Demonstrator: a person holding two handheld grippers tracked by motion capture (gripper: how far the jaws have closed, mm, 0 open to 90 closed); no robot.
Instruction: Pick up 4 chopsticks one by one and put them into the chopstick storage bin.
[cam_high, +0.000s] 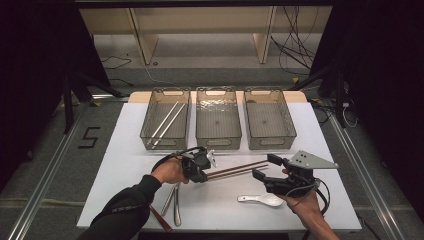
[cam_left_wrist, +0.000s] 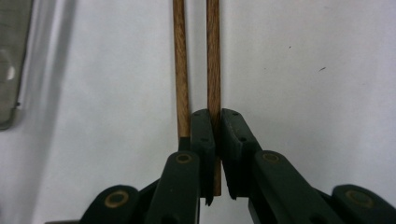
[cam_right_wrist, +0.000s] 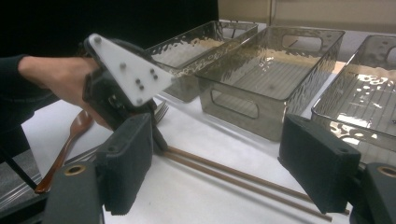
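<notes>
Gripping one wooden chopstick (cam_left_wrist: 213, 56) in left gripper (cam_high: 204, 167), jaws clenched on it; its twin (cam_left_wrist: 180, 70) just beside, both low over bench (cam_high: 125, 150). Right gripper (cam_high: 264, 167) agape, idle near white spoon (cam_high: 261, 200). Next, likely: lift toward trays. Left tray (cam_high: 165, 120) holds metal chopsticks (cam_high: 165, 124); middle tray (cam_high: 218, 120), right tray (cam_high: 269, 120) empty.

We can read one mark: a large dark figure "5" (cam_high: 88, 137) set on the grey floor (cam_high: 45, 165) to the left of the white surface (cam_high: 125, 150), seen in the high view. We find faint print on the dark sleeve (cam_high: 125, 207), too small to read.
</notes>
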